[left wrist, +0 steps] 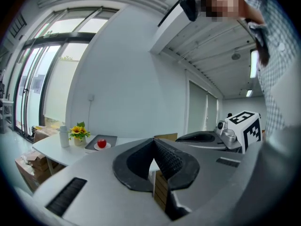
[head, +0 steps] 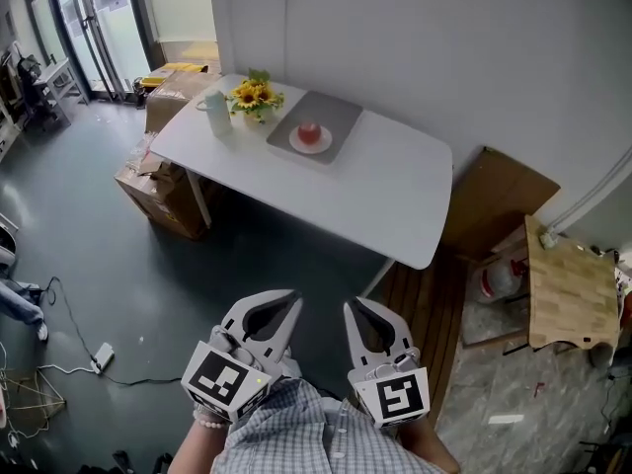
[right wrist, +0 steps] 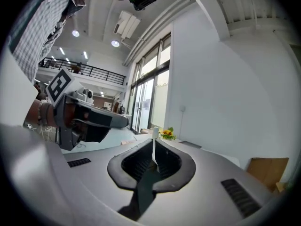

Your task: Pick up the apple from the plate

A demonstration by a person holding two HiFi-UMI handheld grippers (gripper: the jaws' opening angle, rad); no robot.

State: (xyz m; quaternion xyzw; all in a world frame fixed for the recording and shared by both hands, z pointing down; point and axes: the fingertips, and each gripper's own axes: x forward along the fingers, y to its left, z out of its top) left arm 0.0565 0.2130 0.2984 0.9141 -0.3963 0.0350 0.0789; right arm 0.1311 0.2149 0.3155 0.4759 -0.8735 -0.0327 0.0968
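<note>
A red apple (head: 309, 132) sits on a small white plate (head: 296, 144) on a grey tray (head: 331, 115), at the far side of the white table (head: 395, 196). Both grippers are held low near the person's body, well short of the table. My left gripper (head: 293, 297) and right gripper (head: 350, 307) both have their jaws closed, with nothing in them. In the left gripper view the apple (left wrist: 101, 143) appears small and far off to the left of the closed left gripper (left wrist: 153, 144). The right gripper (right wrist: 154, 143) points toward the table; the apple is not visible there.
A sunflower pot (head: 255, 96) and a white bottle (head: 217, 114) stand left of the tray. Cardboard boxes (head: 163, 194) sit under and behind the table's left end. A wooden board (head: 568, 286) and a cardboard sheet (head: 497, 200) lie to the right. Cables (head: 89, 363) trail on the floor.
</note>
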